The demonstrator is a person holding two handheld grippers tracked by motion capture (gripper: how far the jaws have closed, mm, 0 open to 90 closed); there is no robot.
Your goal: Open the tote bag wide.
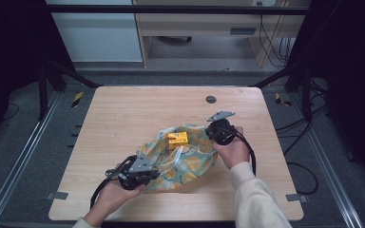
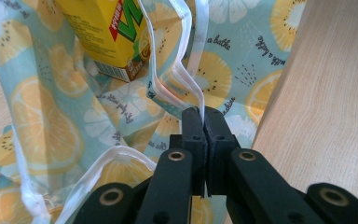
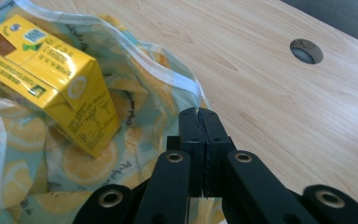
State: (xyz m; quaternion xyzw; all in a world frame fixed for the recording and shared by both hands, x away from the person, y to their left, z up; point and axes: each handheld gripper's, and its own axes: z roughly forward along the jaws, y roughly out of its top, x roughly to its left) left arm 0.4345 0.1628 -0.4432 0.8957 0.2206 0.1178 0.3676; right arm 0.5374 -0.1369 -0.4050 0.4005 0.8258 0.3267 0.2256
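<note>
A cloth bag printed with lemon slices lies crumpled on the wooden table. A yellow drink carton rests on its side on the cloth near the far rim. At the bag's near left corner, my left gripper is shut on the white-hemmed edge, which runs straight into the closed tips. The carton lies just beyond. At the bag's far right side, my right gripper is shut, and the white hem ends at its tips. The carton sits to their left.
A round cable hole sits in the table's far part, also seen as a hole ahead of the right jaws. Bare wood surrounds the bag. Beyond the table stand a wooden desk and loose cables on the floor.
</note>
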